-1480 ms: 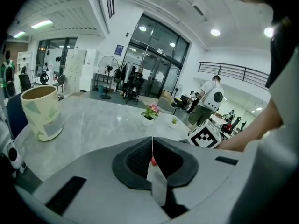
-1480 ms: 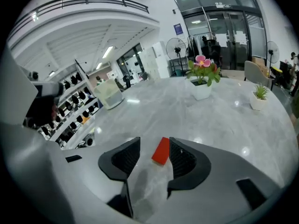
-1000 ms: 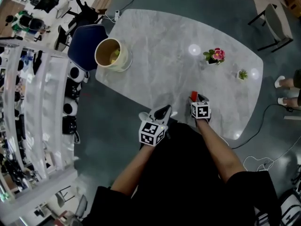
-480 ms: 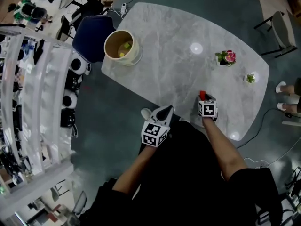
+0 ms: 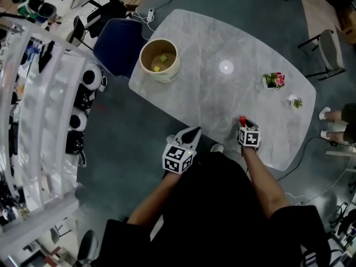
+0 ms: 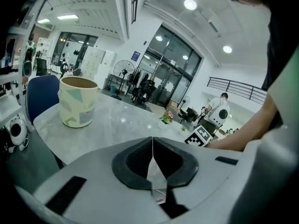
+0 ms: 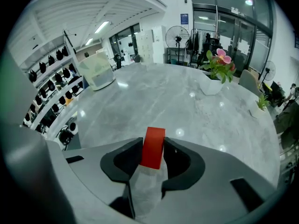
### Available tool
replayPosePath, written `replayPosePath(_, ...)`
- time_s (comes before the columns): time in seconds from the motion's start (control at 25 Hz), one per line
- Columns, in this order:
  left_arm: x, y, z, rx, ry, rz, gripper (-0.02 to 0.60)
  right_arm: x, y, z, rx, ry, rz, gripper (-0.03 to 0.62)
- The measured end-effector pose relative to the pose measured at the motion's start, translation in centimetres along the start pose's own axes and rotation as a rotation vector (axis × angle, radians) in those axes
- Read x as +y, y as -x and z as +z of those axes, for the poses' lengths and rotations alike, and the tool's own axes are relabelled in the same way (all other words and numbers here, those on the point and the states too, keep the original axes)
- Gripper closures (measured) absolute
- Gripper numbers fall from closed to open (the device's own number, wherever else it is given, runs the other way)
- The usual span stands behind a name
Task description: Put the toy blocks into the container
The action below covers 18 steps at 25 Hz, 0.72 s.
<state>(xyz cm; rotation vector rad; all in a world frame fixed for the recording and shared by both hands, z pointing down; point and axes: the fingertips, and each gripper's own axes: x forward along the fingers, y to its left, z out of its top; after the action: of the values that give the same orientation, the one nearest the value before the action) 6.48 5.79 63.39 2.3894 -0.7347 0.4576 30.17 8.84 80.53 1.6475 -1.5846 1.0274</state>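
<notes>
A red block (image 7: 153, 147) stands upright on the grey marble table (image 5: 222, 93) near its front edge. My right gripper (image 7: 153, 144) has its jaws closing on this block, and both pads touch its sides. From the head view the red block (image 5: 242, 119) peeks out at the tip of the right gripper (image 5: 245, 124). My left gripper (image 6: 152, 140) is shut and empty, held off the table's front edge (image 5: 192, 133). The round cream container (image 5: 159, 60) stands at the table's far left with yellow blocks (image 5: 161, 60) inside. It also shows as a cup-like container (image 6: 78, 101) in the left gripper view.
A pink flower pot (image 5: 273, 80) and a small green plant (image 5: 295, 101) stand at the table's right side. A blue chair (image 5: 119, 44) sits behind the container. Shelves (image 5: 33, 93) line the left, and a chair (image 5: 328, 49) stands at the far right.
The head view has drifted, so the table and container sit further right and lower in the picture. Both grippers stay by the front edge, with the red block still at the right gripper's tip.
</notes>
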Motion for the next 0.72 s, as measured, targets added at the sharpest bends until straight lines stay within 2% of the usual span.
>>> replayPosePath(0.16, 2.3, 2.1, 1.4, -0.031, -0.003, -0.025, 0.575, 2.8, 0.7, 1.5, -0.020, -0.007, 0.002, 0.464)
replayPosePath(0.52, 8.2, 6.2, 4.1, -0.093, -0.006, 0.003, 0.575, 10.3, 0.6, 6.3, -0.075, 0.034, 0.039, 0.464)
replayPosePath(0.72, 11.9, 9.9, 4.7, -0.140, 0.009, 0.039, 0.575, 15.8, 0.8, 9.2, -0.125, 0.066, 0.076, 0.464)
